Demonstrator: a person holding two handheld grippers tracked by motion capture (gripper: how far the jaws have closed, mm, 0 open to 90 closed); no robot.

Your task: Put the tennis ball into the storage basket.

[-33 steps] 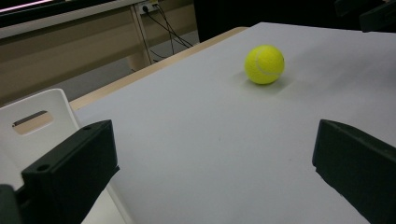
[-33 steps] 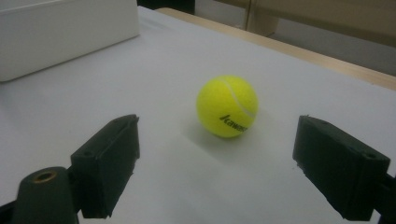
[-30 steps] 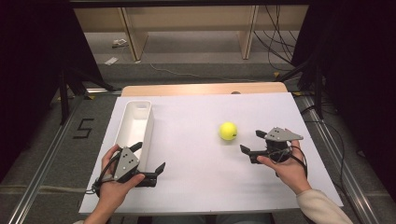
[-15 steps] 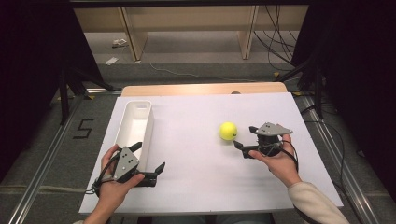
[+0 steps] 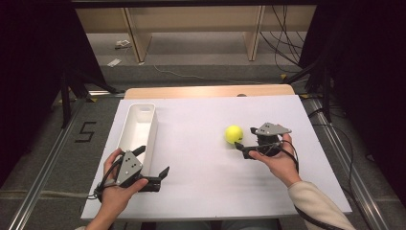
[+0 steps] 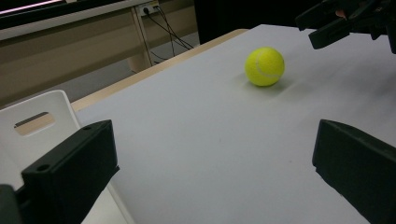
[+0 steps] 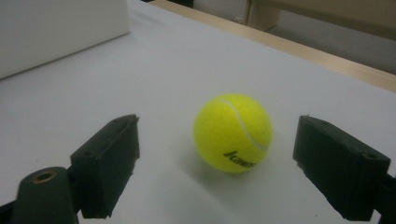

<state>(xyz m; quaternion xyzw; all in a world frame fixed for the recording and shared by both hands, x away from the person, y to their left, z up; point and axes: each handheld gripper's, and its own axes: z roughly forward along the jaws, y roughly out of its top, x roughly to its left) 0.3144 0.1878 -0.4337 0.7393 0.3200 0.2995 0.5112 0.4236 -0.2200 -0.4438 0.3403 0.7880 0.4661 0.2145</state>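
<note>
A yellow tennis ball (image 5: pixel 234 134) lies on the white table top (image 5: pixel 201 191), right of centre. My right gripper (image 5: pixel 245 137) is open just to the ball's right, low over the table. In the right gripper view the ball (image 7: pixel 232 133) sits close ahead between the two spread jaws of the right gripper (image 7: pixel 219 140), and neither jaw touches it. My left gripper (image 5: pixel 152 161) is open near the front left, beside the white bin (image 5: pixel 139 127), holding nothing. The left gripper view has the ball (image 6: pixel 265 66) far ahead of the left gripper (image 6: pixel 217 140).
The long white bin stands lengthwise along the table's left side, and its handle end (image 6: pixel 42 121) is close to my left jaw. The other gripper (image 6: pixel 341 23) appears top right in the left gripper view. A wooden edge (image 5: pixel 210 91) runs along the far side.
My right gripper has moved left across the table to the ball, and its open jaws now flank it. The left gripper and the ball have stayed put.
</note>
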